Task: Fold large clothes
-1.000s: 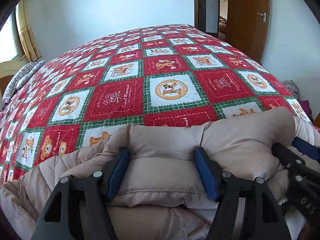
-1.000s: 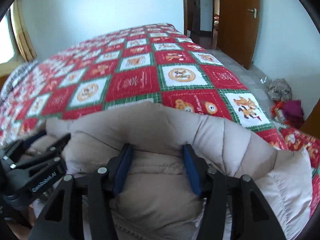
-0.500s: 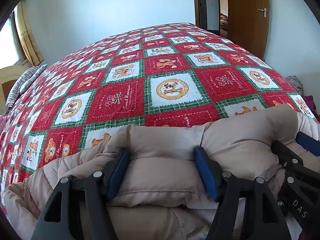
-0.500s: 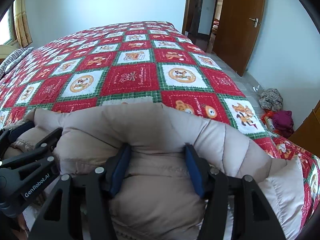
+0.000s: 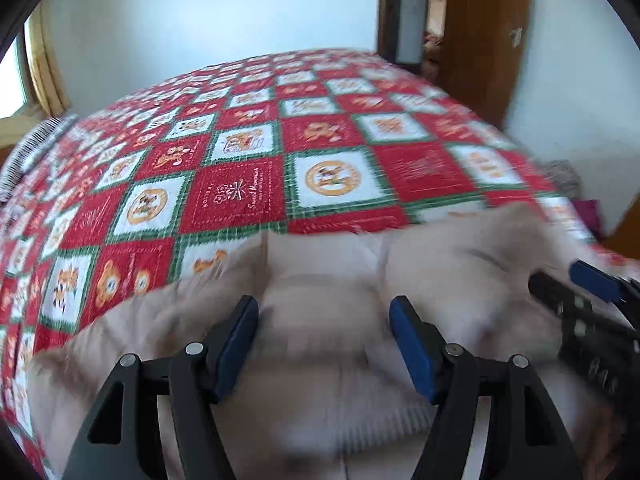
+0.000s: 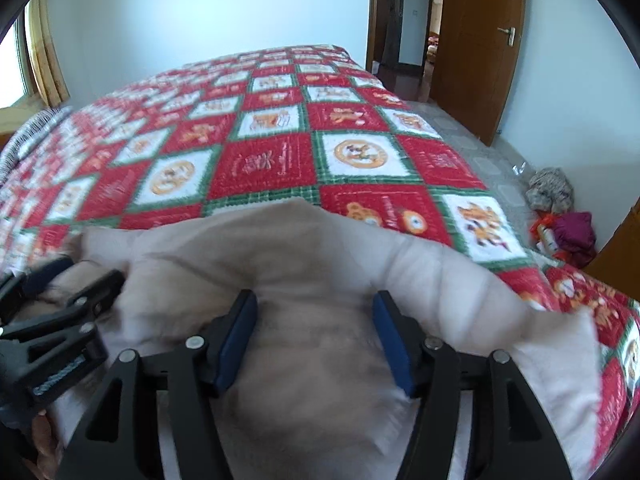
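Note:
A beige puffy down coat [image 5: 448, 268] lies bunched at the near edge of the bed; it also shows in the right wrist view [image 6: 320, 256]. My left gripper [image 5: 324, 332] has its blue pads pressed into a thick fold of the coat. My right gripper [image 6: 314, 328] grips another thick fold beside it. Each gripper shows in the other's view, the right one [image 5: 588, 304] at the right edge and the left one [image 6: 60, 304] at the left edge. The coat's lower part is hidden under the grippers. Both views are motion-blurred.
The bed carries a red, white and green patchwork quilt [image 5: 240, 192] that stretches far back. A brown door [image 6: 476, 48] stands open at the back right. A pile of clothes [image 6: 568, 228] lies on the floor at the right. A window [image 5: 12, 76] is at the left.
Both grippers have lifted and pushed forward with the coat folds held. The coat's top edge has shifted and the views have blurred.

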